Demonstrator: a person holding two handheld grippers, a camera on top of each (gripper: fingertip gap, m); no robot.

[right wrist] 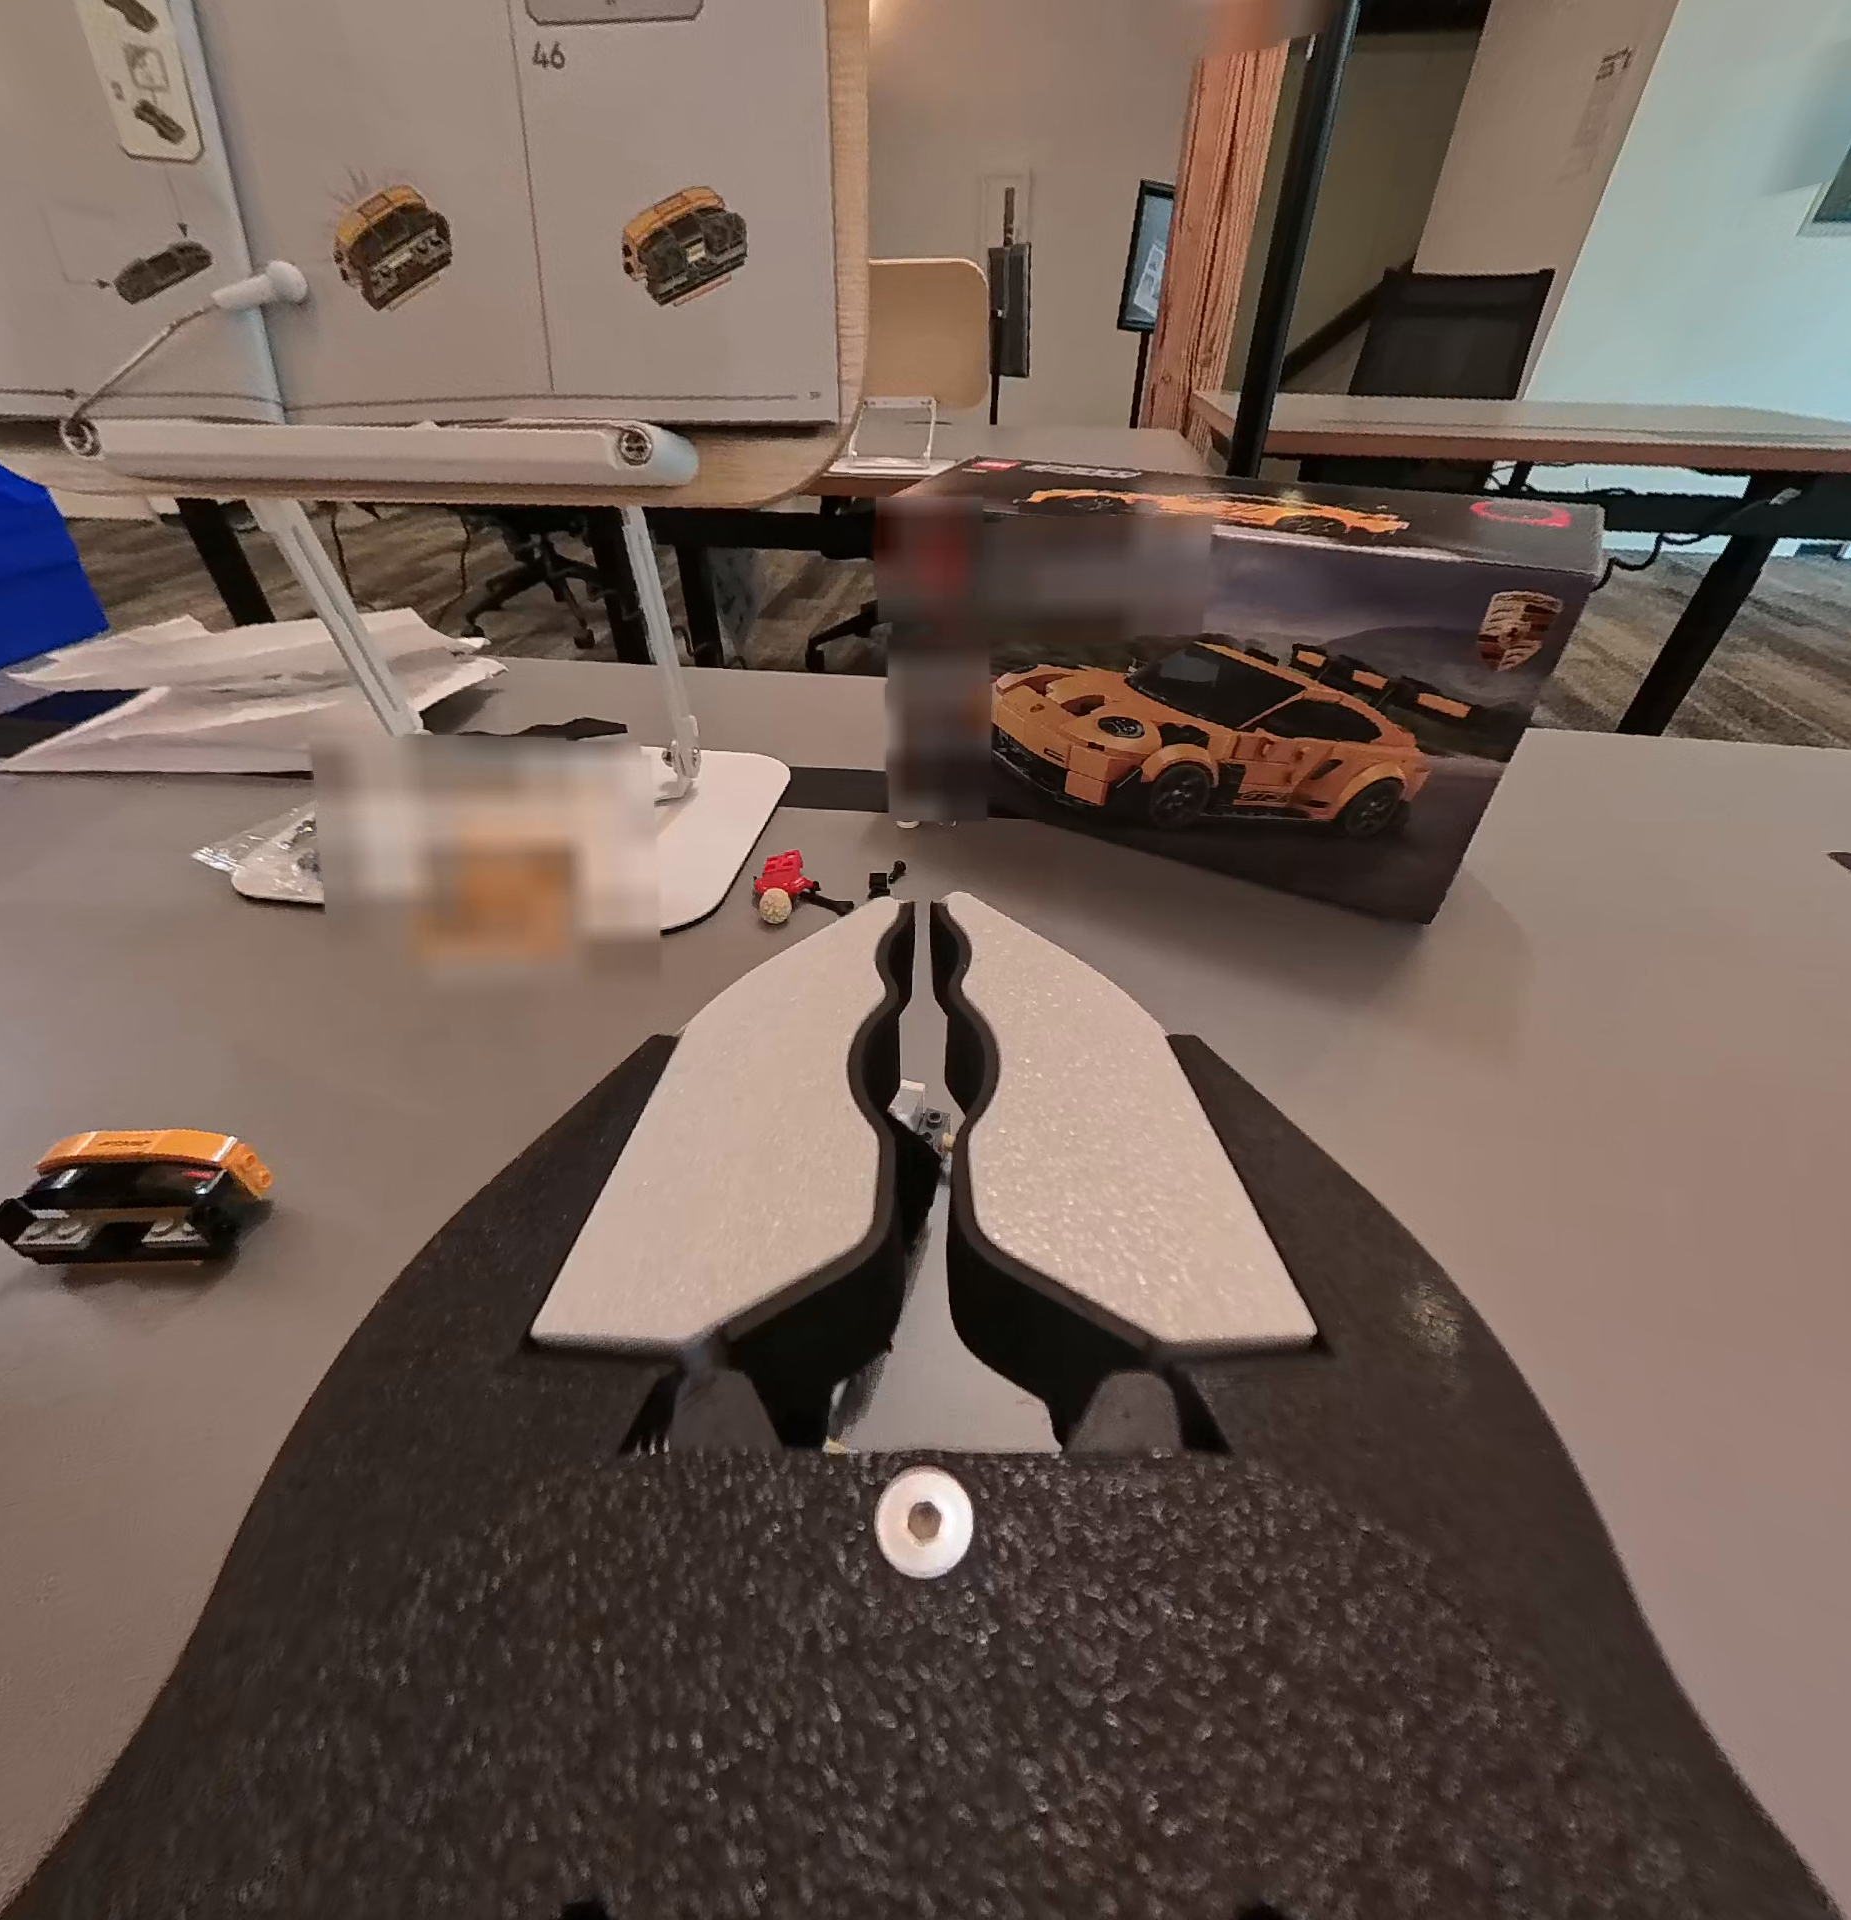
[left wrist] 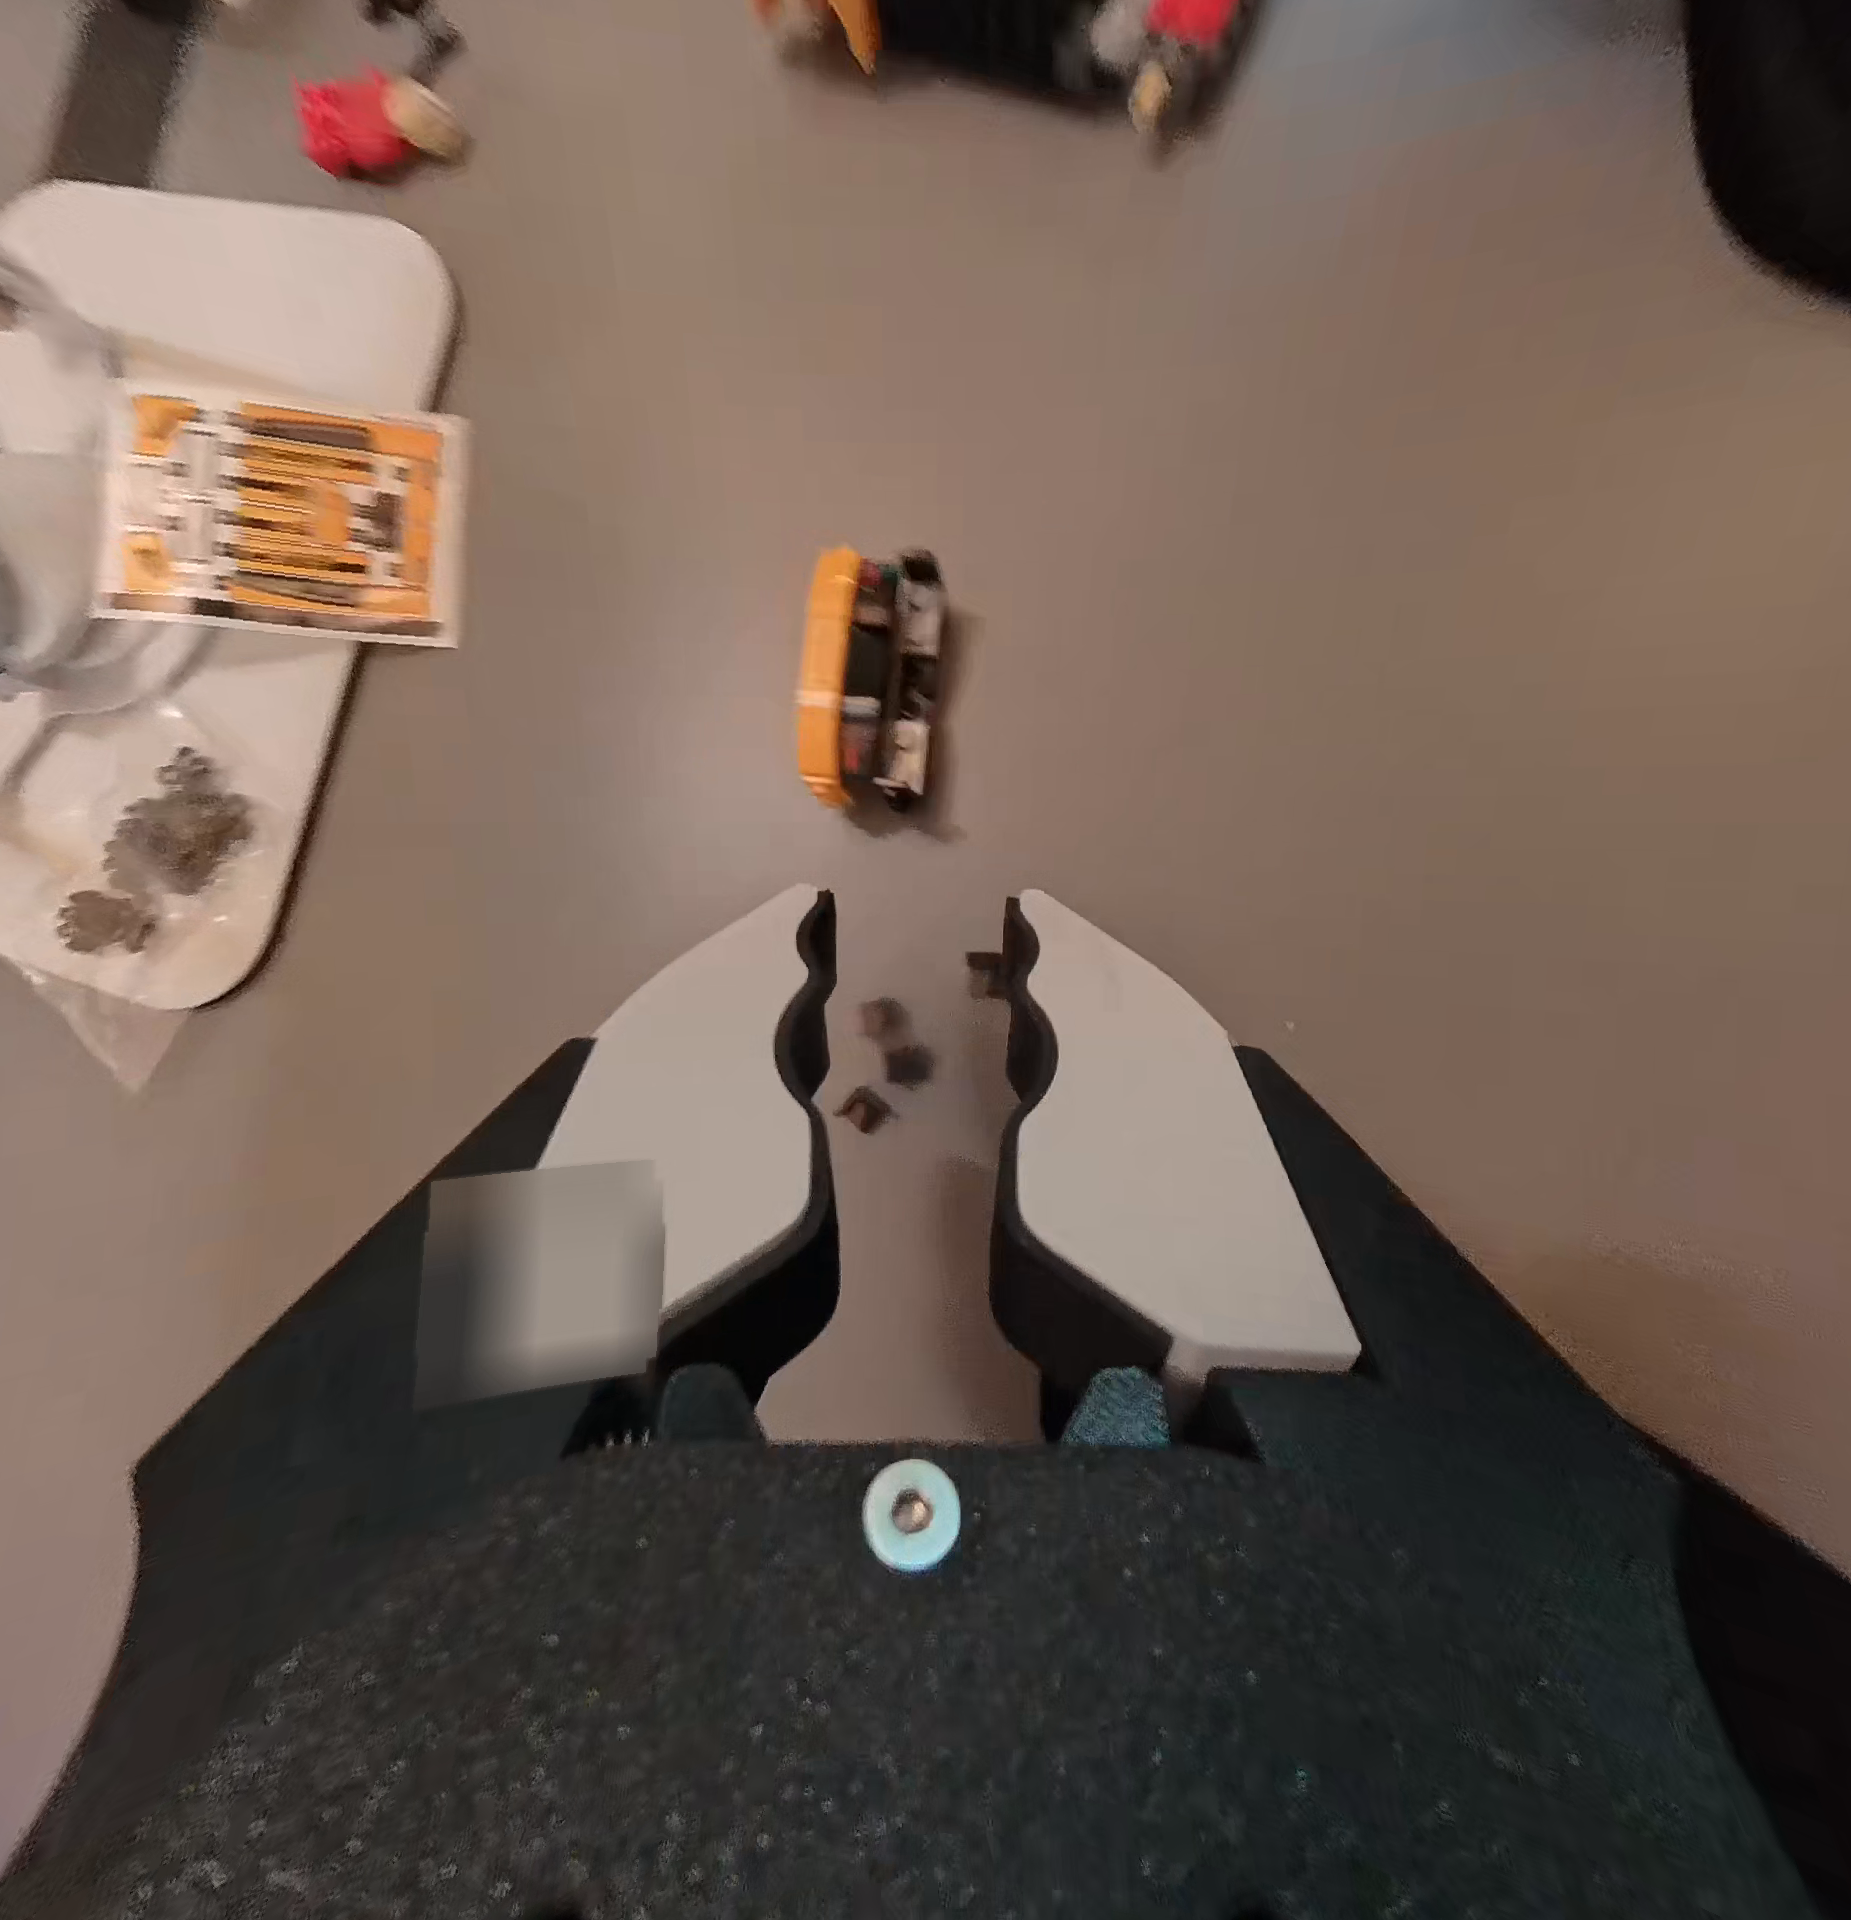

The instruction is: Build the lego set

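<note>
The left gripper hangs above the grey worktop and looks down on it, with its fingers apart at a medium width and nothing between them. Under the gap lie a few small dark lego pieces on the worktop, and one more dark piece lies close to the tip of the other finger; the view is blurred, so I cannot tell their exact shape. A little beyond the fingertips stands the partly built orange and black lego assembly, apart from the gripper. Toward the left edge of the worktop is a white stand base with an orange sticker sheet and a clear bag of small dark parts on it. Near the far edge lies a red piece with a round tan part. The right gripper is low over the worktop, its fingers almost closed, and a small grey lego piece sits pinched between them, far back from the tips. In this view the orange and black assembly rests on the worktop at the left, well apart from the gripper. Beyond the fingertips stands the lego box, and the instruction booklet is open on the white stand at the far left.
</note>
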